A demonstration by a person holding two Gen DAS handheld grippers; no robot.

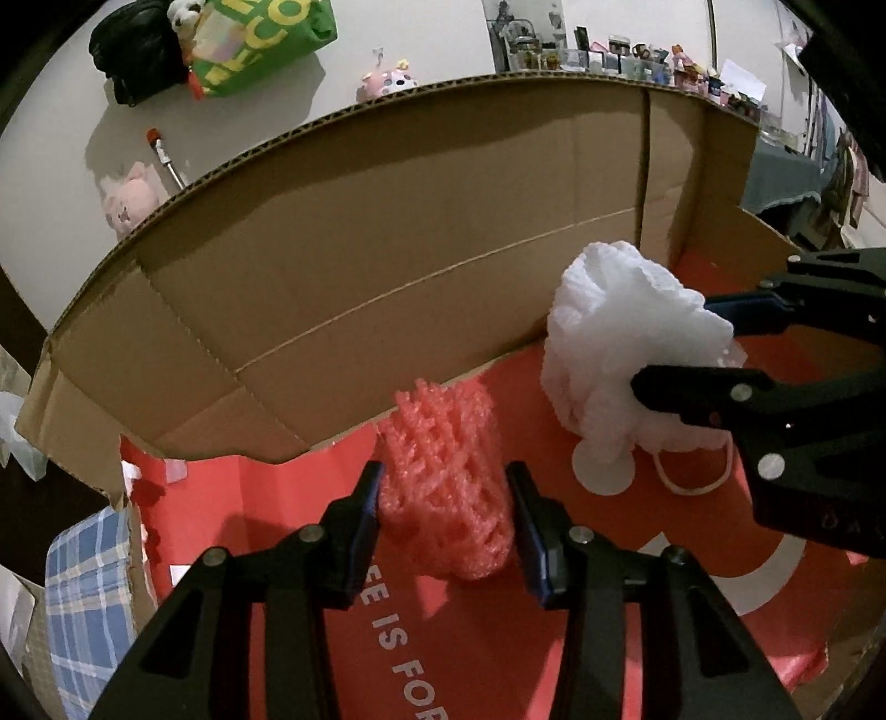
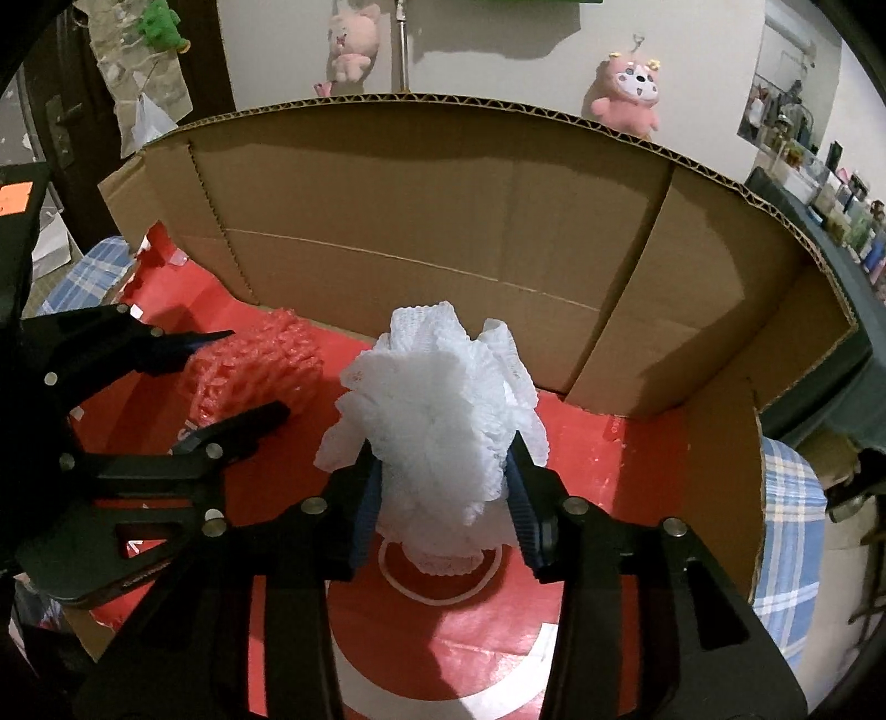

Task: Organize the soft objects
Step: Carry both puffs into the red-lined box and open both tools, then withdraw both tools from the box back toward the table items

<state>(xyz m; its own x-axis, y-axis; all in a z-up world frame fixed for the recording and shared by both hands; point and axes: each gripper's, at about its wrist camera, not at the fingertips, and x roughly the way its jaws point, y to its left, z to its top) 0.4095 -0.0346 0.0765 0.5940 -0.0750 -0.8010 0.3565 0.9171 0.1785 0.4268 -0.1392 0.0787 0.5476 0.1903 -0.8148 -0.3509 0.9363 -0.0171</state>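
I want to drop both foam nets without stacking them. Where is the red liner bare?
Bare red liner lies right of the white foam net, up to the cardboard wall, and near the white ring print. It is crowded left of centre, where the pink foam net and the left gripper sit.

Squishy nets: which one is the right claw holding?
The white foam net, pinched by the right claw. The pink foam net sits in the left claw.

Lived-in home room — pink plush toys [image 2: 628, 94] hang on a pale wall, a green shopping bag [image 1: 260, 41] beside a black bag [image 1: 138, 50], a shelf crowded with trinkets [image 1: 637, 55] — blue plaid bedding [image 2: 789, 531] underneath.
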